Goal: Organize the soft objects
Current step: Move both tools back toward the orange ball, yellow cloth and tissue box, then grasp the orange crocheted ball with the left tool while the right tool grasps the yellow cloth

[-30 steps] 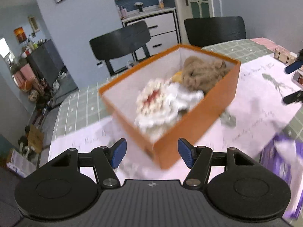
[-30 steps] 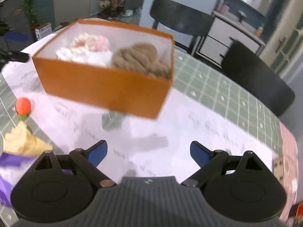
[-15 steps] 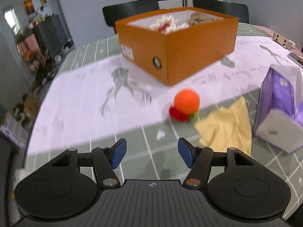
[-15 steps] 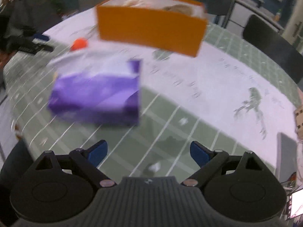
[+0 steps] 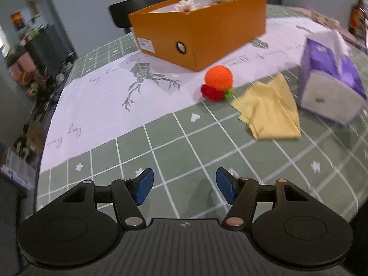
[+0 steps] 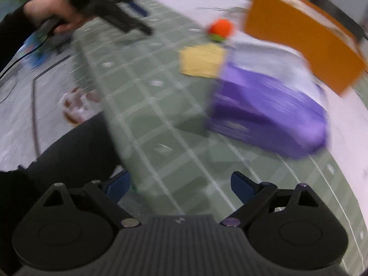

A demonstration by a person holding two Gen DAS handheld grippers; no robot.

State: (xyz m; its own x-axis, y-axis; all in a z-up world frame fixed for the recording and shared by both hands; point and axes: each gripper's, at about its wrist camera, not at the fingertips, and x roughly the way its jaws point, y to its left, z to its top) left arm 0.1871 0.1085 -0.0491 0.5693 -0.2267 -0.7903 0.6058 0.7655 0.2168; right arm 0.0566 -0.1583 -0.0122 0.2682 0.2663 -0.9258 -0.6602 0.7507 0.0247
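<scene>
An orange box (image 5: pixel 200 32) (image 6: pixel 299 43) stands at the back of the table with a white knitted flower (image 5: pixel 186 5) and a brown woolly thing inside. In front of it lie an orange crocheted ball (image 5: pixel 218 78) (image 6: pixel 220 27) with red and green bits, and a yellow cloth (image 5: pixel 269 110) (image 6: pixel 202 62). A purple tissue pack (image 5: pixel 331 85) (image 6: pixel 266 112) sits to the right. My left gripper (image 5: pixel 182 185) hovers open over the green tablecloth, well short of the ball, nothing between its fingers. My right gripper (image 6: pixel 180 184) is open and empty near the table's front edge; its view is blurred.
The table (image 5: pixel 207 149) carries a green checked cloth and a white printed runner (image 5: pixel 110 92). Black chairs (image 5: pixel 140 4) stand behind the box. In the right wrist view a hand (image 6: pixel 50 16) holds the other gripper at upper left, and a dark-clad leg (image 6: pixel 69 151) and floor lie off the table edge.
Both grippers pulled back from the orange box toward the table's near side and sank lower. The ball, cloth and tissue pack came into view. The right view swung left over the table edge.
</scene>
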